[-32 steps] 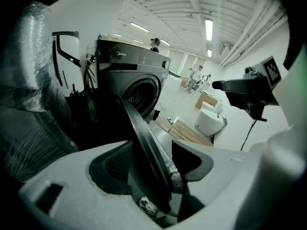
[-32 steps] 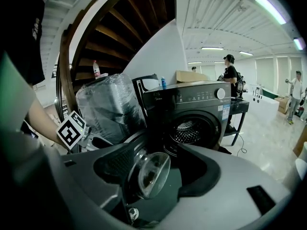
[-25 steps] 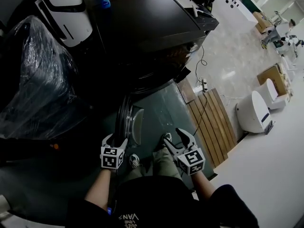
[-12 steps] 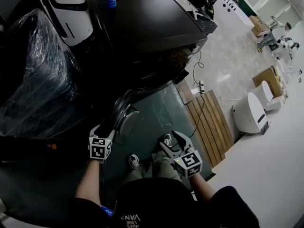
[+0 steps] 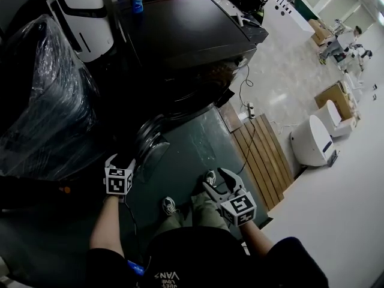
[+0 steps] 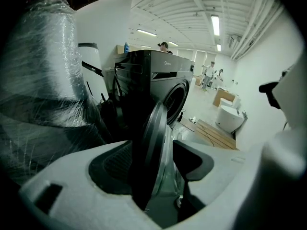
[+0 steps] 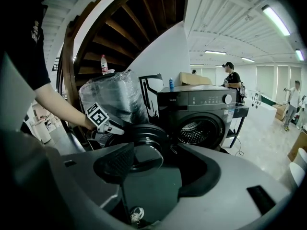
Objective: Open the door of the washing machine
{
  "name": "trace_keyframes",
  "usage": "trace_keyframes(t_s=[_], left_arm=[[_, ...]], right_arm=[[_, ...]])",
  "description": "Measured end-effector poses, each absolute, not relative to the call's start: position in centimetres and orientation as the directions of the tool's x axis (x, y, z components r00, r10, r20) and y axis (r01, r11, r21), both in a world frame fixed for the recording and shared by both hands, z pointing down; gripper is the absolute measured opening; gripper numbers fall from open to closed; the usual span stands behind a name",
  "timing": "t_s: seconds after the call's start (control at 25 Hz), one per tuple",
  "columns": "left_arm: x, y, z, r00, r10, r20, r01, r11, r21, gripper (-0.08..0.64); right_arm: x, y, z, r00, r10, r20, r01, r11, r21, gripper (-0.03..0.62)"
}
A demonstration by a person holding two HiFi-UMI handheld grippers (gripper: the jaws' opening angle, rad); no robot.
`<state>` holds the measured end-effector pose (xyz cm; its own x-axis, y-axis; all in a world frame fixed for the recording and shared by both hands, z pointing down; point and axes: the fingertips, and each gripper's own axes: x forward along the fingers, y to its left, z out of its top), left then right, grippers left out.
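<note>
A dark front-loading washing machine (image 5: 186, 35) stands ahead of me. Its round door (image 5: 149, 141) is swung out from the drum opening (image 7: 195, 131). My left gripper (image 5: 128, 158) is shut on the door's rim. In the left gripper view the door (image 6: 154, 128) runs edge-on between the jaws of the left gripper (image 6: 153, 171). The right gripper view shows the left gripper (image 7: 108, 126) at the left edge of the door (image 7: 144, 140). My right gripper (image 5: 217, 180) hangs open and holds nothing above my knee, right of the door; its jaws (image 7: 158, 162) frame the door and the machine (image 7: 201, 109).
A big plastic-wrapped bulk (image 5: 42, 89) stands close on the left of the door. A white appliance (image 5: 87, 17) is behind it. A wooden pallet (image 5: 264, 155), a cable with a power strip (image 5: 251, 108) and a white unit (image 5: 312, 140) lie to the right. My shoes (image 5: 170, 206) are below.
My left gripper has moved left and away from me with the door's rim in it, and the door has swung wider open. The right gripper has barely shifted.
</note>
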<state>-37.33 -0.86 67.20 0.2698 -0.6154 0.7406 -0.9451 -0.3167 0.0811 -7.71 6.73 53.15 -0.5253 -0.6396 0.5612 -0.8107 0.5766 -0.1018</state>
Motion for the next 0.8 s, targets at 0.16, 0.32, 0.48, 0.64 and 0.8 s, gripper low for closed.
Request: trace_keyframes(t_s=[0.16, 0.32, 0.48, 0.64, 0.8], left_arm=[[-37.8, -1.1, 67.1, 0.252, -0.623, 0.741, -0.949, -0.309, 0.064, 0.264], [-37.9, -1.1, 66.8, 0.241, -0.633, 0.735, -0.952, -0.301, 0.053, 0.264], [-38.1, -1.1, 66.1, 0.227, -0.654, 0.721, -0.956, -0.292, 0.036, 0.264], [-38.2, -0.8, 65.6, 0.226, -0.667, 0.71, -0.956, -0.29, 0.032, 0.264], [-38.0, -0.7, 63.9, 0.223, -0.704, 0.674, -0.958, -0.287, 0.018, 0.264]], right_arm=[[-7.3, 7.1, 53.0, -0.518, -0.651, 0.555, -0.817, 0.568, -0.097, 0.281], [-6.9, 7.6, 53.1, -0.515, -0.656, 0.552, -0.821, 0.562, -0.097, 0.281], [-6.9, 7.7, 53.2, -0.517, -0.658, 0.547, -0.821, 0.563, -0.098, 0.281], [-7.2, 7.8, 53.0, -0.52, -0.661, 0.541, -0.82, 0.564, -0.098, 0.281], [-7.6, 7.8, 52.5, -0.522, -0.67, 0.528, -0.82, 0.564, -0.095, 0.281]])
